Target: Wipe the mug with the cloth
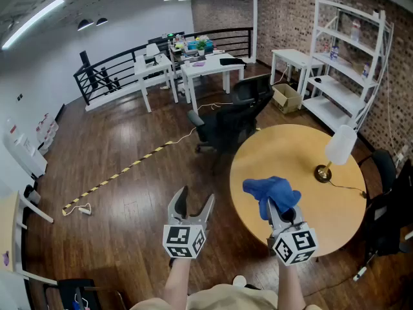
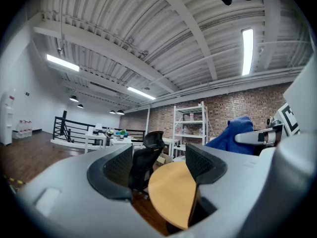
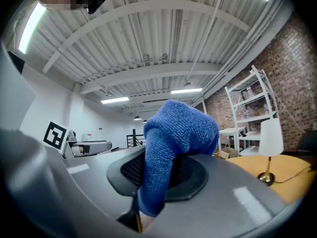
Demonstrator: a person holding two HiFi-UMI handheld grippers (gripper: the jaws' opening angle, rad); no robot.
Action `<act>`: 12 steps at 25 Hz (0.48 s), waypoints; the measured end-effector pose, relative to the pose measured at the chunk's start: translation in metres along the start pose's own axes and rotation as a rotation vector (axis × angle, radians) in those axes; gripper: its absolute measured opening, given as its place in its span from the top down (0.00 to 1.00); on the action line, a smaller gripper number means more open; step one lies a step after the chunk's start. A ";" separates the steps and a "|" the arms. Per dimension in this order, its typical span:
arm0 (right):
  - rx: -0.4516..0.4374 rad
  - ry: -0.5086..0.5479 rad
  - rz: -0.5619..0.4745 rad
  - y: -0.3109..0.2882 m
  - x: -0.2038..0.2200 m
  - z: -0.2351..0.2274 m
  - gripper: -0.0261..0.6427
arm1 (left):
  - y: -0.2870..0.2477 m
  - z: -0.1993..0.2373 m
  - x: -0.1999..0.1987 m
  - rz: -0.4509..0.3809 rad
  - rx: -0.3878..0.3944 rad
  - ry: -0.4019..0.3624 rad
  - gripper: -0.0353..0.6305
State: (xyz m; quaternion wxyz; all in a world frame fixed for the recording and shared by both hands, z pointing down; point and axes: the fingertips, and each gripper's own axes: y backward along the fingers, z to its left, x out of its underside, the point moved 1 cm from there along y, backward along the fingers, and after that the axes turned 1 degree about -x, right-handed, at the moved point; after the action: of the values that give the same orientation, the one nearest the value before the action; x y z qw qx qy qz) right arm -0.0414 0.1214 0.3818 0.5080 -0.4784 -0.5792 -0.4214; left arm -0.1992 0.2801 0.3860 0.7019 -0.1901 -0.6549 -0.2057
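A blue cloth (image 1: pixel 271 191) is bunched between the jaws of my right gripper (image 1: pixel 279 206), which is shut on it above the near edge of the round wooden table (image 1: pixel 293 163). In the right gripper view the cloth (image 3: pixel 176 145) drapes over the jaws and hides the gap of that gripper (image 3: pixel 158 177). My left gripper (image 1: pixel 195 200) hangs over the floor to the left of the table, jaws spread wide with nothing between them; in the left gripper view this gripper (image 2: pixel 158 168) frames only the table (image 2: pixel 171 195) and a chair. No mug shows in any view.
A white-shaded lamp (image 1: pixel 338 151) with a brass base stands on the table's right side. A black office chair (image 1: pixel 227 123) sits behind the table. White desks (image 1: pixel 203 70) and a white shelf unit (image 1: pixel 348 57) line the back and right wall. Striped tape (image 1: pixel 122 171) crosses the floor.
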 end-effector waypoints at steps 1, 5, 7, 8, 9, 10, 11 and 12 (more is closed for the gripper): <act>0.028 -0.001 -0.004 0.006 -0.002 -0.023 0.85 | -0.013 -0.015 0.004 0.006 0.020 0.001 0.48; 0.152 -0.024 -0.013 0.036 -0.005 -0.107 0.85 | -0.062 -0.076 0.022 0.041 0.112 0.003 0.48; 0.225 -0.049 -0.015 0.053 -0.002 -0.141 0.85 | -0.083 -0.104 0.030 0.064 0.177 -0.003 0.48; 0.259 -0.063 -0.013 0.060 0.000 -0.155 0.85 | -0.094 -0.116 0.034 0.077 0.211 -0.008 0.48; 0.289 -0.075 -0.010 0.067 0.003 -0.167 0.85 | -0.103 -0.127 0.038 0.092 0.243 -0.013 0.48; 0.315 -0.084 -0.005 0.072 0.007 -0.176 0.85 | -0.111 -0.136 0.043 0.107 0.274 -0.017 0.48; 0.338 -0.090 0.001 0.076 0.011 -0.185 0.85 | -0.120 -0.144 0.048 0.122 0.304 -0.022 0.49; 0.359 -0.095 0.007 0.078 0.015 -0.192 0.85 | -0.128 -0.152 0.054 0.136 0.333 -0.028 0.49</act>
State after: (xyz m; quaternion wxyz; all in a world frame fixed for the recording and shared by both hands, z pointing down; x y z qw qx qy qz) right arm 0.0704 -0.0492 0.4212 0.5588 -0.4014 -0.6666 -0.2867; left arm -0.1371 0.0885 0.4286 0.7270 -0.1179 -0.6750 -0.0439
